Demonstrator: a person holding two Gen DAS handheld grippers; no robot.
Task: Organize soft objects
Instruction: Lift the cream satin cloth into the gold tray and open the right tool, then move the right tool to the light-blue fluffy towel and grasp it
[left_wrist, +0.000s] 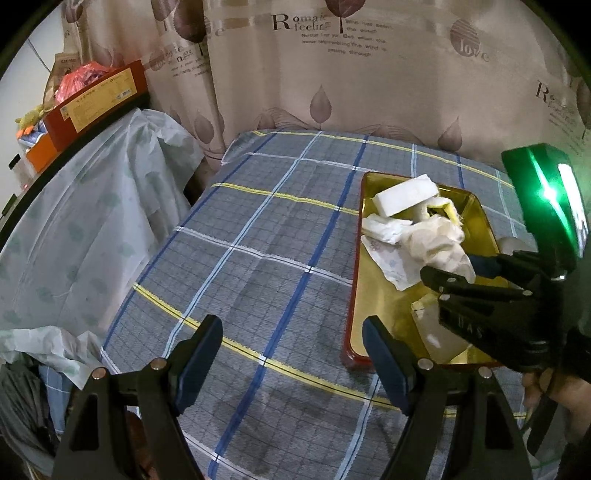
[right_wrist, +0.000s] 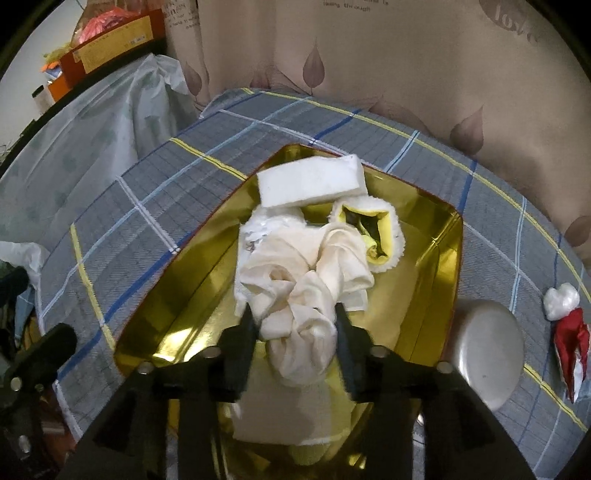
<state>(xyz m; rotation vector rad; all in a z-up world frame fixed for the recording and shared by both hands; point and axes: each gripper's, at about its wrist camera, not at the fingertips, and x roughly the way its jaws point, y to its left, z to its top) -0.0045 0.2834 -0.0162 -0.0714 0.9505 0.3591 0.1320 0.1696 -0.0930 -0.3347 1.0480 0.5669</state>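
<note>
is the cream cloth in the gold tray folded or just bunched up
Bunched up. In the right wrist view the cream cloth lies in twisted, crumpled rolls inside the gold tray, with no flat folded edges.

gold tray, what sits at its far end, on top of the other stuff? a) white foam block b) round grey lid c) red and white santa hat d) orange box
a: the white foam block lies at the far end of the gold tray, resting above the crumpled cream cloth.
</note>
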